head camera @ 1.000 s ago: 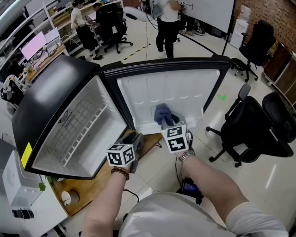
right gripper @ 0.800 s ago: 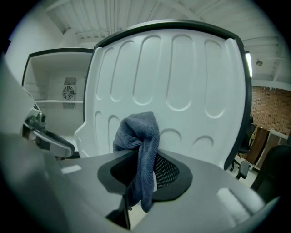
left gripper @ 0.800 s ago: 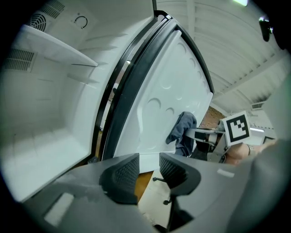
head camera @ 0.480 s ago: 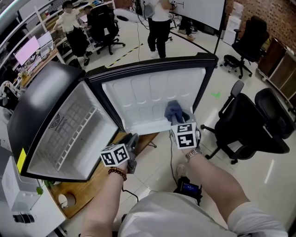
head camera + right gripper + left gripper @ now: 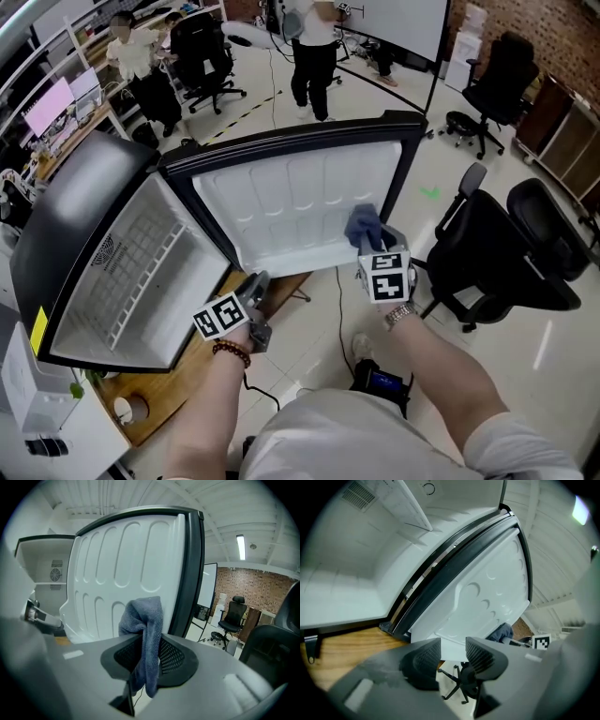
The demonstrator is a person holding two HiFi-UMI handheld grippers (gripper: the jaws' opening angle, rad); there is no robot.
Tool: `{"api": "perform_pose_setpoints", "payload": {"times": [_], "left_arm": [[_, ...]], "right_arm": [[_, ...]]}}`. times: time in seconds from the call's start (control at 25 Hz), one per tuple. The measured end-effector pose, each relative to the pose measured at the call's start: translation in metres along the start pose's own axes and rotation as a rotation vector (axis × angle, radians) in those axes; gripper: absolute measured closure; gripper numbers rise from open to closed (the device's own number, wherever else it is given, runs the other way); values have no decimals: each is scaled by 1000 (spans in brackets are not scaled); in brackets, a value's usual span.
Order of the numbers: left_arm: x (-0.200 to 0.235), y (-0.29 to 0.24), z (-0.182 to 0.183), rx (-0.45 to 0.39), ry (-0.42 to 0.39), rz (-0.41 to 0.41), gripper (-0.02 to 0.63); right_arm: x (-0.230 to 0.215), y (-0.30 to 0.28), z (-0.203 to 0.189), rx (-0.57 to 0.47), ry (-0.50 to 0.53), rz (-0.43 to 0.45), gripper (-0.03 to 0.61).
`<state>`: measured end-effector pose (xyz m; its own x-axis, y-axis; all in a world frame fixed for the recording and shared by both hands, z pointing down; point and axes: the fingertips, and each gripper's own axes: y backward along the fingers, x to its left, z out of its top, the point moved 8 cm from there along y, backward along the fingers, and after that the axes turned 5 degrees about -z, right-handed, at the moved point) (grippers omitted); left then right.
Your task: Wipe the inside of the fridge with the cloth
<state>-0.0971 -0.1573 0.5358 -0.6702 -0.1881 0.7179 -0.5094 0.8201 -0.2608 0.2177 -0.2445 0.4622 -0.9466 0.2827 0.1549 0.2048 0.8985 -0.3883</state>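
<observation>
Seemingly midway: the right gripper (image 5: 149, 657) clamps the cloth (image 5: 143, 616) by the door liner (image 5: 281, 206); the left gripper (image 5: 453, 649), jaws just opening, holds nothing; the fridge cabinet (image 5: 141, 272) likely awaits wiping.

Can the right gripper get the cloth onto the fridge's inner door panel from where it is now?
Probably yes. The right gripper is shut on the cloth, and the open door's inner door panel stands straight ahead of it. Nothing shows between them. Whether the cloth already touches the panel I can't tell.

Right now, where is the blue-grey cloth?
The cloth sits in the right claw, centre-right in the head view, before the lower right corner of the white fridge door.
</observation>
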Motion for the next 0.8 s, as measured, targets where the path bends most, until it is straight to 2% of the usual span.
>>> {"api": "perform_pose_setpoints", "payload": {"times": [0.24, 0.44, 0.6, 0.8], "left_arm": [[5, -1, -2, -32, 77, -16, 445], [3, 3, -6, -35, 68, -21, 445], [-3, 16, -7, -29, 11, -15, 443], [-10, 47, -7, -29, -119, 37, 445]], "right_arm": [[-4, 8, 1, -6, 7, 9, 488], [21, 23, 10, -48, 34, 85, 488], [72, 25, 18, -73, 75, 207, 488], [142, 16, 25, -76, 117, 353, 488]]}}
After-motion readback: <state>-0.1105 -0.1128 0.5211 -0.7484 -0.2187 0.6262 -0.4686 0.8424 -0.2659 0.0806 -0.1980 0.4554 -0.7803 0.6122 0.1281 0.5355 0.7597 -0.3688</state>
